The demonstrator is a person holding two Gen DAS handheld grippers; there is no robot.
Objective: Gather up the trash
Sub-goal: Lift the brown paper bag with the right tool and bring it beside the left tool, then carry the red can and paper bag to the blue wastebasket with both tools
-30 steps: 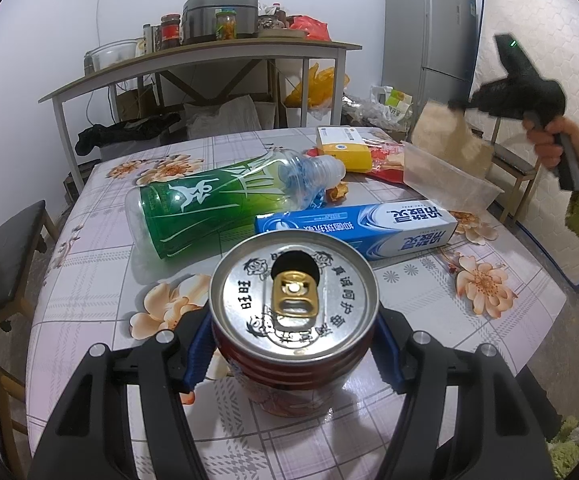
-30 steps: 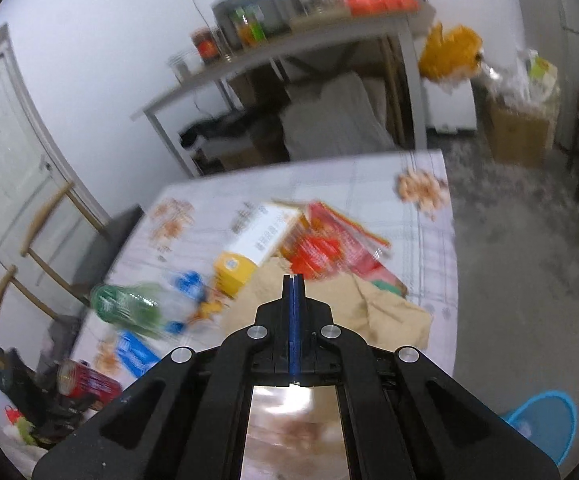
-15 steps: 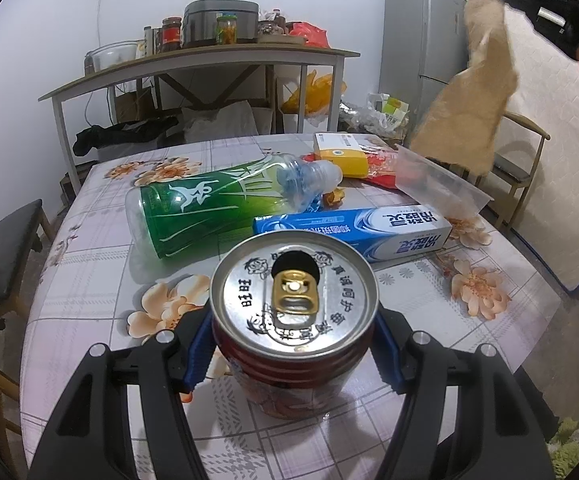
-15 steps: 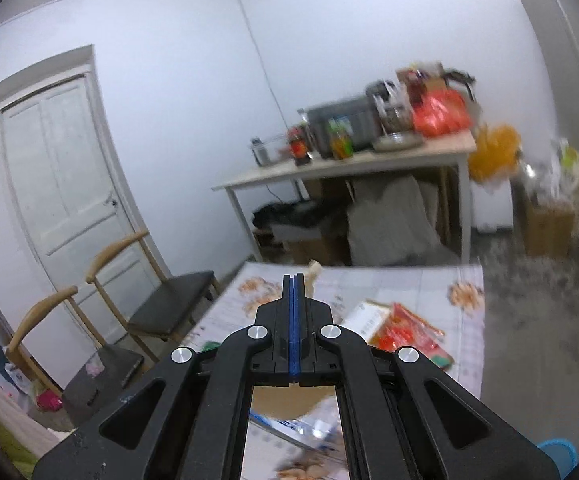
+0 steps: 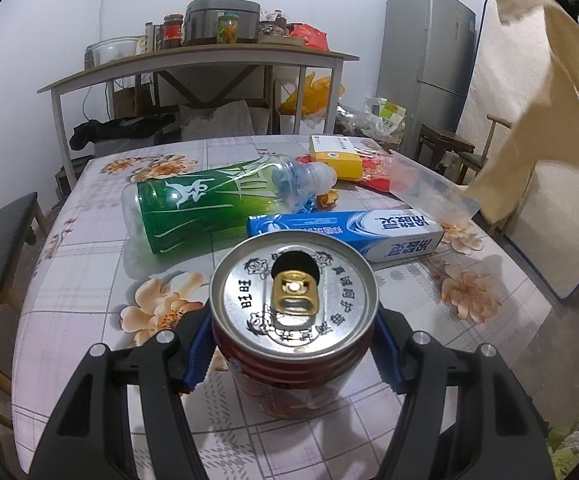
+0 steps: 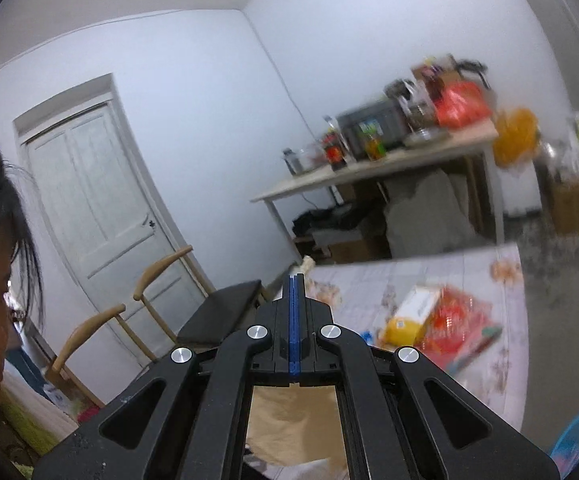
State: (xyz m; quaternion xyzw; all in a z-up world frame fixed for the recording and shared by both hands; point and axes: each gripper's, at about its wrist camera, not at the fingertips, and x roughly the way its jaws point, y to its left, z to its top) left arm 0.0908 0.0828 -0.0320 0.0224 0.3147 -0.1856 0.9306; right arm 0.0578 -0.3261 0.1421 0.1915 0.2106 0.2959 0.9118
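Red-sided and silver-topped, the opened can (image 5: 294, 312) stands upright on the floral tabletop (image 5: 89, 264), pinched at its sides by the jaws of the left gripper (image 5: 294, 344). Behind it lie a blue toothpaste box (image 5: 353, 232), a green bottle (image 5: 217, 200) on its side and a yellow box (image 5: 335, 156). The right gripper (image 6: 294, 312) has its jaws pressed together on a brown paper bag (image 5: 545, 96), which hangs above the tabletop's right edge.
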